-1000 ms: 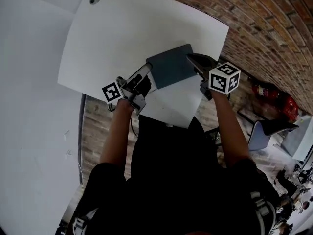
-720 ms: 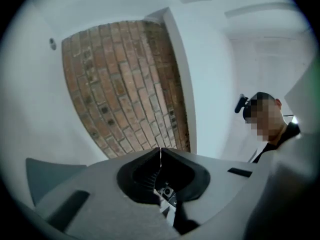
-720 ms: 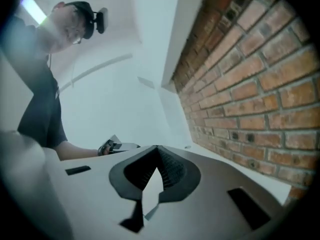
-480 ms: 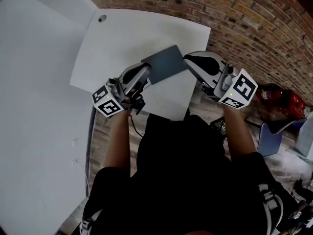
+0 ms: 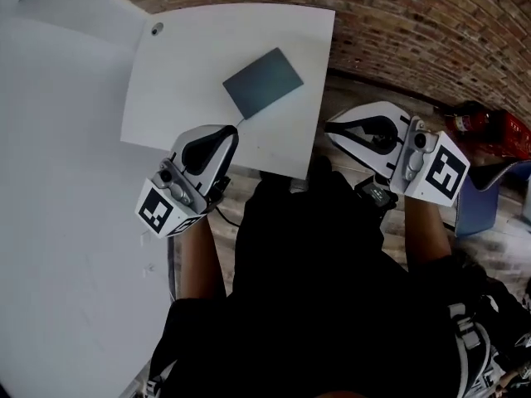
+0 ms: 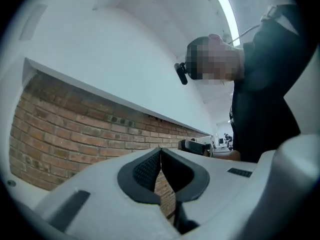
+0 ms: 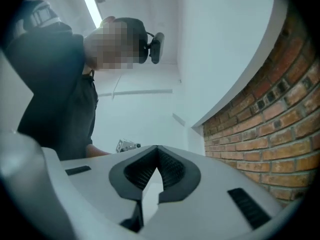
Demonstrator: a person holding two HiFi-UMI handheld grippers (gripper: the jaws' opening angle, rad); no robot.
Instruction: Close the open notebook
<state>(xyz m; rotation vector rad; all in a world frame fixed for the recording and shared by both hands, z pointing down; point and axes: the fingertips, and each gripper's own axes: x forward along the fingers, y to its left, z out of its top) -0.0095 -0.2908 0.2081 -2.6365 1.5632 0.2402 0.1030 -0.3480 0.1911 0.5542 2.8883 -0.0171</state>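
Lifted up and back off the notebook point(image 5: 263, 82) since a second ago: left gripper point(image 5: 226, 133) and right gripper point(image 5: 333, 128). Left fingers point(image 6: 142, 171) together, nothing between them. Right fingers point(image 7: 172, 171) together, also empty. Left gripper over the near bench point(image 5: 191, 65) edge, right gripper beyond its right side. Notebook lies closed, dark cover up, on the white bench, apart from both grippers.

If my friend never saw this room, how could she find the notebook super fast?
Find the big white table that stands by the brick wall. The notebook lies flat and closed on it, toward the brick side. It is the only dark grey-blue rectangle on that white top; the only other mark is a tiny round hole near a corner.
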